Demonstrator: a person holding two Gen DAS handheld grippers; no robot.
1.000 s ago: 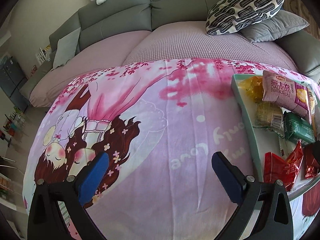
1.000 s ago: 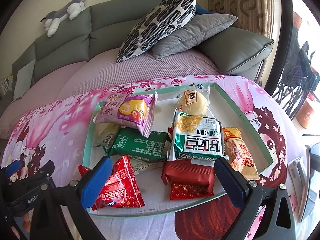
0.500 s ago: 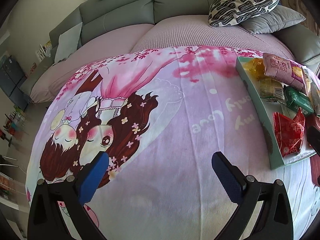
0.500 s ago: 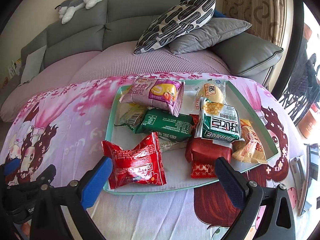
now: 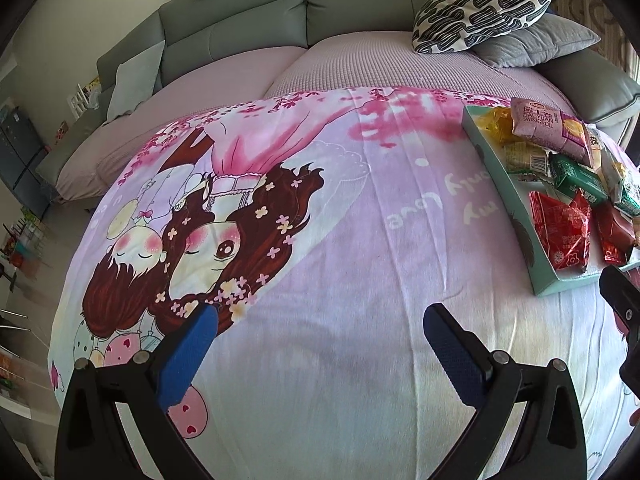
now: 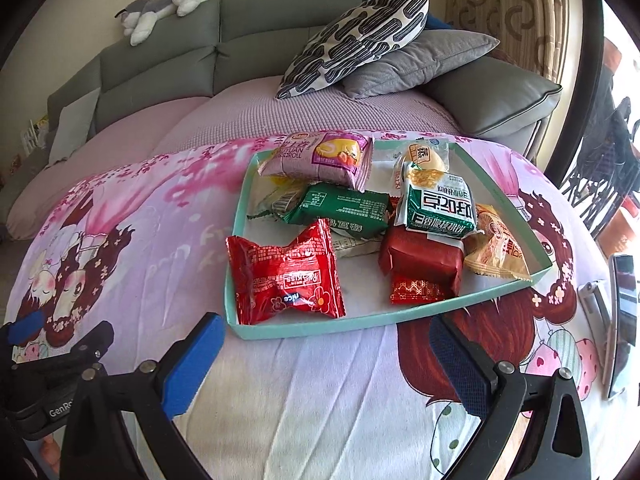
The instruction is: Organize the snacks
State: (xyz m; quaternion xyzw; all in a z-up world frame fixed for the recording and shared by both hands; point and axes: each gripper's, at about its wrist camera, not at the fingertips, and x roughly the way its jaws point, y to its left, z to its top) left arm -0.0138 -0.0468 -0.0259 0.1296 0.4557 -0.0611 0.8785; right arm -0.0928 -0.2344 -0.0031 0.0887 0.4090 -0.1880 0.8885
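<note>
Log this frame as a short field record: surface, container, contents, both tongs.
surface: cartoon-print blanket over a table
container: shallow teal tray
contents: red packet near front-left corner, green packet, purple swiss roll pack at back, several more
left tongs: open, empty, over bare blanket
right tongs: open, empty, in front of tray

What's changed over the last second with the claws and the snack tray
Both claws pulled back toward the person: the tray now sits farther ahead of the right claw, and the left claw sees more of the blanket. Nothing was grasped or released. Both claws are open as before, and the snacks lie as they did.
</note>
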